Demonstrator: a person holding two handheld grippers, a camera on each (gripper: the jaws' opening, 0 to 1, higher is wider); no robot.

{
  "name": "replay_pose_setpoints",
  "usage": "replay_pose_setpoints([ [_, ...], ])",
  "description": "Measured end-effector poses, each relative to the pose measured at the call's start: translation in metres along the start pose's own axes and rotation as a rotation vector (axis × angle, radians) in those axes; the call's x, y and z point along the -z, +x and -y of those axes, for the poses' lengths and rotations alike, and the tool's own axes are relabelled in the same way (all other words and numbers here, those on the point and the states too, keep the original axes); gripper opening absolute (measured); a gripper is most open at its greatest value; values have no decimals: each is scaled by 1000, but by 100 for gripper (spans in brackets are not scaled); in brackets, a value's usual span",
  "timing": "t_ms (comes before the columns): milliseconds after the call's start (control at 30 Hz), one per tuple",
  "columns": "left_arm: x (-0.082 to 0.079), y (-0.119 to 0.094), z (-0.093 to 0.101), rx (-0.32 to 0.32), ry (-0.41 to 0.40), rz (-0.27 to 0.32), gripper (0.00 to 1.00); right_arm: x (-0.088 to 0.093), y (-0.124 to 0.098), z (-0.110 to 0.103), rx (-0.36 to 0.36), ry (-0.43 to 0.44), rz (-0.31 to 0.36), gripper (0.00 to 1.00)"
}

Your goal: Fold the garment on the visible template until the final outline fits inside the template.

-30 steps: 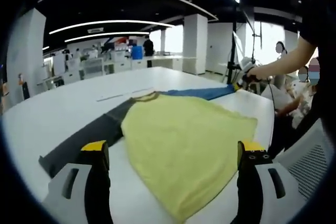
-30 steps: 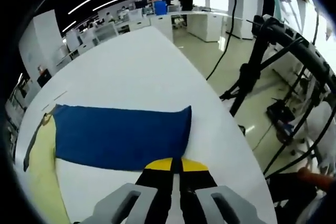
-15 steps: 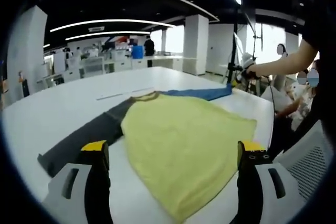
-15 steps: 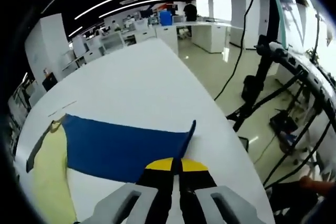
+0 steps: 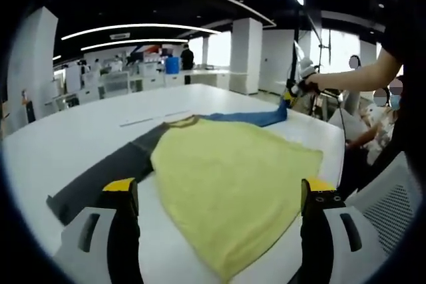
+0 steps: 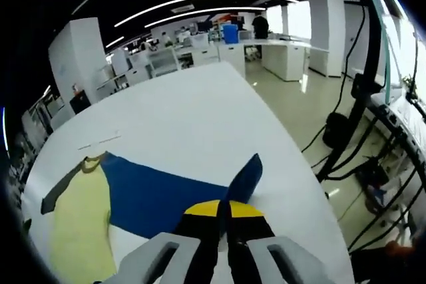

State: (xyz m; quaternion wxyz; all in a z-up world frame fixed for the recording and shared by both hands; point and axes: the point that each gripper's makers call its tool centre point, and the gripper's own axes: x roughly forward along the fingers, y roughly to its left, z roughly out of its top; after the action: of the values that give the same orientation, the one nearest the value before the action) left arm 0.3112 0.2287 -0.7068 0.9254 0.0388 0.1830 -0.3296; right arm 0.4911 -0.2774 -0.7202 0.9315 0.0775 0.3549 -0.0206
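A shirt lies spread on the white table point(image 5: 60, 138): yellow body point(image 5: 229, 177), grey sleeve point(image 5: 106, 177) toward the left, blue sleeve point(image 5: 249, 119) toward the far right. My left gripper point(image 5: 216, 194) hovers open over the near hem of the yellow body, jaws wide apart with nothing between them. In the right gripper view my right gripper point(image 6: 223, 209) is shut on the cuff end of the blue sleeve point(image 6: 160, 194), lifting it off the table so the cuff stands up. The same gripper point(image 5: 296, 91) shows far right in the left gripper view, held by a person's hand.
The table's right edge point(image 6: 293, 138) drops to the floor, where black stands and cables point(image 6: 363, 118) crowd. A strip of tape point(image 5: 150, 119) marks the table beyond the collar. A person's arm point(image 5: 353, 78) reaches in from the right. Desks and pillars stand far back.
My right gripper has risen and drawn the blue sleeve's cuff up off the table and inward. The left gripper has stayed put, open.
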Motion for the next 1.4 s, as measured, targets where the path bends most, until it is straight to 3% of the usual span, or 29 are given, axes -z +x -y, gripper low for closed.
replay_pose_setpoints([
  [367, -3, -1, -2, 1, -15, 4, 99, -8, 0, -49, -95, -35, -8, 0],
  [800, 2, -1, 0, 4, -27, -21, 99, -11, 3, -93, -166, -83, -19, 0],
  [1400, 5, -4, 0, 7, -40, -13, 99, -12, 6, -154, -270, -144, -19, 0],
])
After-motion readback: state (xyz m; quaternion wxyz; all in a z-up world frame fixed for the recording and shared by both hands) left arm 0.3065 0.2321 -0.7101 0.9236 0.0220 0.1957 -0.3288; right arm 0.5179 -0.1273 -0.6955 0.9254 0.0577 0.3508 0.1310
